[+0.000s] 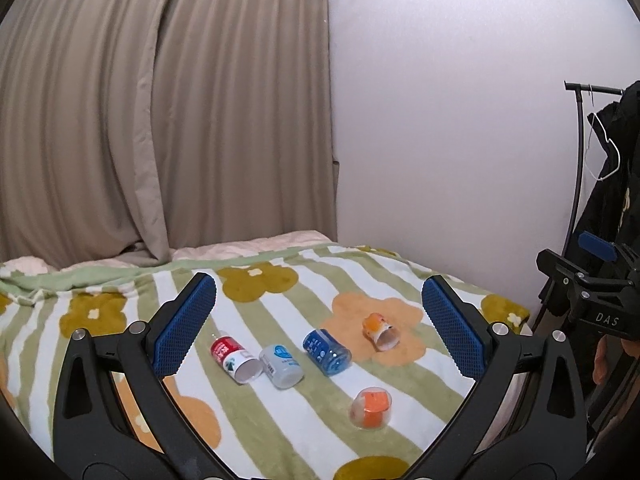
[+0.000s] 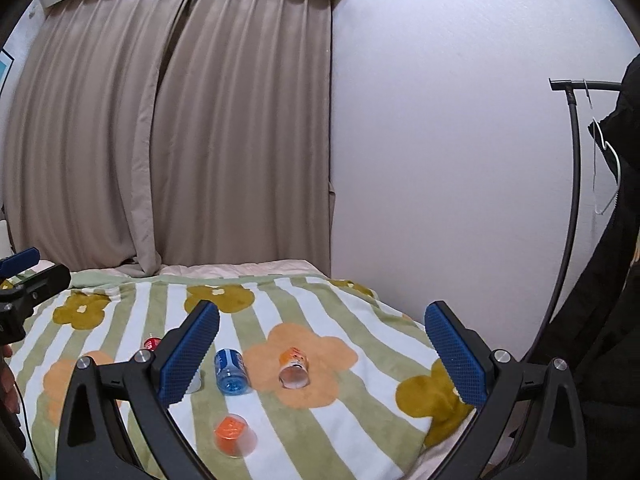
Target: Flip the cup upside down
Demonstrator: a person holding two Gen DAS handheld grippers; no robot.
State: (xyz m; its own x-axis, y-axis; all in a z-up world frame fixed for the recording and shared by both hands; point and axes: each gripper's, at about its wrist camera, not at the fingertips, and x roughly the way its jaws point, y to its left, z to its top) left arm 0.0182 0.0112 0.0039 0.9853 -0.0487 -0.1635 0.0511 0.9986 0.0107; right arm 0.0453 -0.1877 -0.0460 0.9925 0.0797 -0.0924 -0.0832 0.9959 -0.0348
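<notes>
Cups lie on striped flower blanket (image 1: 280,312). Left to right: red cup (image 1: 234,356) on side, grey cup (image 1: 280,365) on side, blue cup (image 1: 326,351) on side, patterned orange cup (image 1: 380,330) on side with mouth toward camera. Nearer, clear cup (image 1: 370,407) with orange insert stands mouth down, apart from row. Blanket edge drops off at right, near wall (image 1: 440,120). Left gripper (image 1: 320,320) spread wide, nothing held. Right gripper (image 2: 322,344) likewise apart; its left finger hides grey cup, most of red. Clothes rack (image 2: 574,200) far right.
</notes>
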